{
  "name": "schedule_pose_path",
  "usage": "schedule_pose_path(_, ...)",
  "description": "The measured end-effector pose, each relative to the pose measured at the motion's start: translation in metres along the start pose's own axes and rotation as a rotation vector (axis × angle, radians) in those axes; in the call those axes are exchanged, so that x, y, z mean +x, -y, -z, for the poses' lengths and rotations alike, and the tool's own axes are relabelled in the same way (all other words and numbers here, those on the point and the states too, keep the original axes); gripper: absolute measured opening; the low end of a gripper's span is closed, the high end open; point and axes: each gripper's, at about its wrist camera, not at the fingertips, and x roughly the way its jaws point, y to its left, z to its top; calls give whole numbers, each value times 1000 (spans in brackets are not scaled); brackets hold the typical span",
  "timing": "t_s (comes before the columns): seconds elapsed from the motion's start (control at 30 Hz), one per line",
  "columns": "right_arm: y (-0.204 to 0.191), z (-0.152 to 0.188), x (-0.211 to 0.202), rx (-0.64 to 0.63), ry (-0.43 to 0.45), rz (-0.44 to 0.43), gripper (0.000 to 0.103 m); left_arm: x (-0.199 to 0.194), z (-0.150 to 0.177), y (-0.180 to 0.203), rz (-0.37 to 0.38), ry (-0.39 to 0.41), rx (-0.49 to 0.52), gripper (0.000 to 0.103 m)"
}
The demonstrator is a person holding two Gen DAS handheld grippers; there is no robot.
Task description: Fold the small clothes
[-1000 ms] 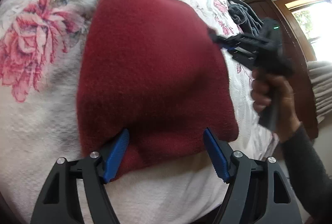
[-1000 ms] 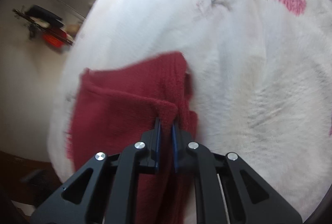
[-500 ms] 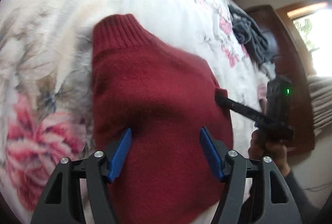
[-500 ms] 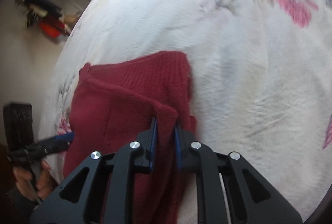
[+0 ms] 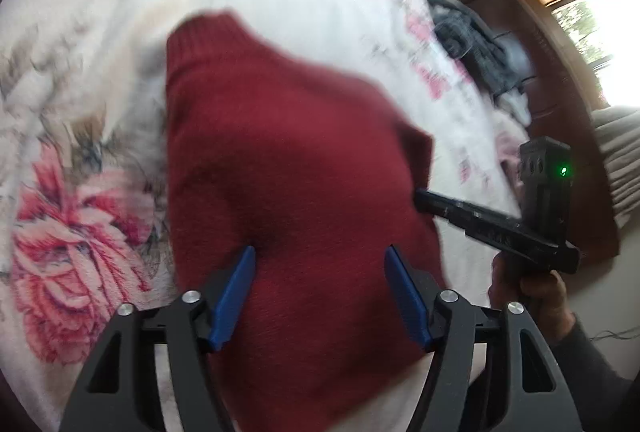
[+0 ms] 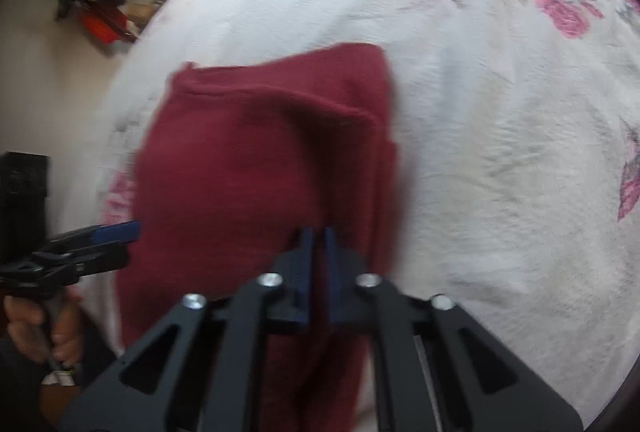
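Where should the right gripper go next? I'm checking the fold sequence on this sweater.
Probably carry the pinched edge further across and lay it flat. The right gripper is shut on the dark red knitted sweater, lifting a flap above the floral white bedspread, while the left gripper hovers open over the body.

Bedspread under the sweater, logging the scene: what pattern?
White bedspread with pink roses; clearest in the left wrist view.

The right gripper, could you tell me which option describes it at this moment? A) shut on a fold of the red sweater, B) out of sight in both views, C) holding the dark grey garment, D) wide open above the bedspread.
A: in the right wrist view the right gripper has its blue pads pressed together on a fold of the red sweater, which lies on the floral bedspread.
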Motion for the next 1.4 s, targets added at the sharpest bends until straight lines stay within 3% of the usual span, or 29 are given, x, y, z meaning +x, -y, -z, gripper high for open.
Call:
schedule_pose_path(0.07, 0, 0, -12, 26, 8, -7, 2, -16, 0, 11, 21, 32, -7, 66)
schedule_pose_path(0.1, -7, 2, -24, 2, 31, -3, 9, -32, 4, 19, 71, 63, 2, 66)
schedule_pose_path(0.2, -28, 18, -56, -71, 70, -34, 10, -53, 27, 26, 96, 103, 25, 67)
schedule_pose_path(0.27, -36, 31, -51, -106, 40, -17, 11, -44, 37, 19, 61, 72, 11, 67)
schedule_pose_path(0.3, -35, 36, -38, -105, 5, 6, 11, -29, 43, 13, 0, 38, 4, 66)
schedule_pose_path(0.37, -28, 41, -11, -92, -62, 58, 3, -17, 46, 9, -29, 23, 7, 66)
schedule_pose_path(0.43, -28, 44, -12, -99, -49, 88, 3, -21, 47, 18, -45, 41, 13, 67)
schedule_pose_path(0.53, -40, 50, -47, -98, 25, 67, 11, -46, 58, 39, 24, 79, 54, 67)
schedule_pose_path(0.6, -44, 65, -65, -101, 61, 53, 11, -51, 73, 48, 5, 90, 91, 67)
schedule_pose_path(0.67, -44, 81, -65, -103, 53, 66, 11, -39, 90, 44, -35, 43, 95, 67)
schedule_pose_path(0.77, -41, 99, -31, -110, -28, 141, 15, -12, 102, 29, -101, -28, 64, 67)
schedule_pose_path(0.8, -37, 103, -23, -100, -46, 147, 21, -9, 103, 28, -106, -32, 58, 67)
schedule_pose_path(0.87, -34, 103, -28, -65, -37, 133, 21, -18, 104, 36, -107, -16, 62, 67)
schedule_pose_path(0.97, -39, 103, -66, -25, 31, 90, 23, -53, 112, 45, -86, 25, 60, 68)
schedule_pose_path(1.03, -46, 112, -98, -22, 90, 98, 30, -82, 124, 51, -135, 70, 68, 72)
schedule_pose_path(1.1, -52, 131, -127, 2, 121, 103, 63, -105, 139, 62, -205, 102, 76, 84)
schedule_pose_path(1.2, -71, 163, -159, 0, 152, 197, 90, -148, 175, 84, -392, 166, 146, 91)
schedule_pose_path(1.27, -90, 185, -168, 0, 156, 300, 94, -172, 202, 104, -506, 214, 182, 92)
schedule_pose_path(1.33, -109, 212, -183, 12, 170, 373, 97, -198, 227, 119, -580, 269, 146, 93)
schedule_pose_path(1.4, -119, 233, -197, 15, 182, 412, 100, -215, 241, 129, -591, 288, 115, 94)
